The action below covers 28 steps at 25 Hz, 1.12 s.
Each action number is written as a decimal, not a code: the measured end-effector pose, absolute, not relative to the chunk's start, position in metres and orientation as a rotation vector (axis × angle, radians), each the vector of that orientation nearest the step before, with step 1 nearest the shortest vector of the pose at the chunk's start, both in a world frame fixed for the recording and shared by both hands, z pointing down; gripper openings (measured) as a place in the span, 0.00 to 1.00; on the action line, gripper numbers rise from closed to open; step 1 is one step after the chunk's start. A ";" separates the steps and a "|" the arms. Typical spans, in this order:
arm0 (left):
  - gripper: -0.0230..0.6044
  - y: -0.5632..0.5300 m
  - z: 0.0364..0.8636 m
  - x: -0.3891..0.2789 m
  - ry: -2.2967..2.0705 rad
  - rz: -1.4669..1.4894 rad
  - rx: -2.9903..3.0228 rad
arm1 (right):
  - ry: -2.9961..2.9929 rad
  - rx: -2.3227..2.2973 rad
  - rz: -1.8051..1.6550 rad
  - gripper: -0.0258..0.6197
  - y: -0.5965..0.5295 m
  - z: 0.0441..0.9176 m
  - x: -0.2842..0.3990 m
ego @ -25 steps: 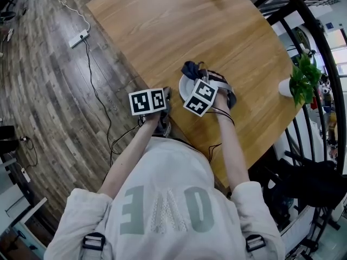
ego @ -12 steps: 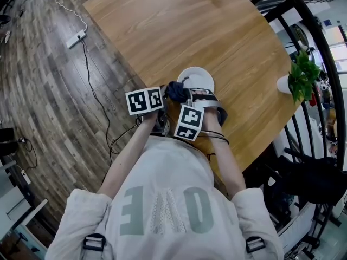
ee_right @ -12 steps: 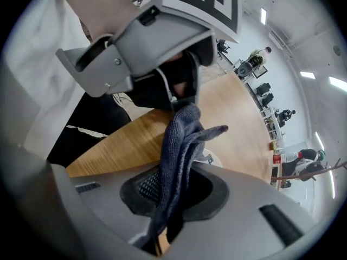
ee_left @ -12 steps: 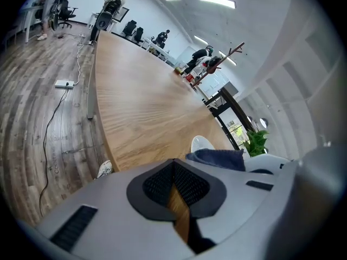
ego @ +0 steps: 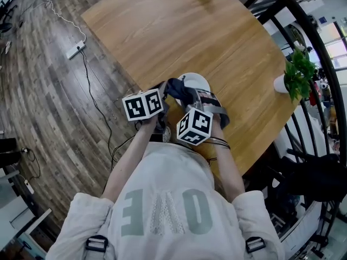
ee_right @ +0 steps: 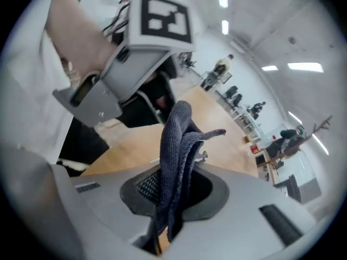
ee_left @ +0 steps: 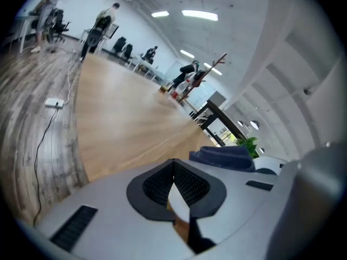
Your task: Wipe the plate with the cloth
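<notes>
Cloth [ee_right: 176, 145] is clamped in the right hand-held gripper [ee_right: 172, 183], beside the white plate [ego: 198, 82] at the bench's [ego: 162, 31] near edge. Left hand-held gripper [ee_left: 173, 164] is closed, jaws together. We advise lowering the cloth flat and wiping rim to rim, lightly.
</notes>
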<state>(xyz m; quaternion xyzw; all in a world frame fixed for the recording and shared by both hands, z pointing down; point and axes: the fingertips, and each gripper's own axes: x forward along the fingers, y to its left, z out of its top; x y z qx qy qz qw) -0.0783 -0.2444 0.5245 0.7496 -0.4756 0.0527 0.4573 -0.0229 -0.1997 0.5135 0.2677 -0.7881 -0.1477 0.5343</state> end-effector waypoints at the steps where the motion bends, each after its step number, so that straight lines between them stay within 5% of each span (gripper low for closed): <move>1: 0.05 -0.252 0.503 -0.076 -1.194 0.111 1.927 | -1.935 0.735 -0.337 0.13 -0.208 0.491 -0.021; 13: 0.05 -0.225 0.255 -0.041 -1.409 -0.243 2.863 | -2.396 1.762 -0.140 0.13 -0.189 0.305 0.059; 28: 0.05 -0.206 0.243 -0.025 -1.492 -0.213 2.947 | -2.327 1.897 -0.117 0.13 -0.169 0.307 0.085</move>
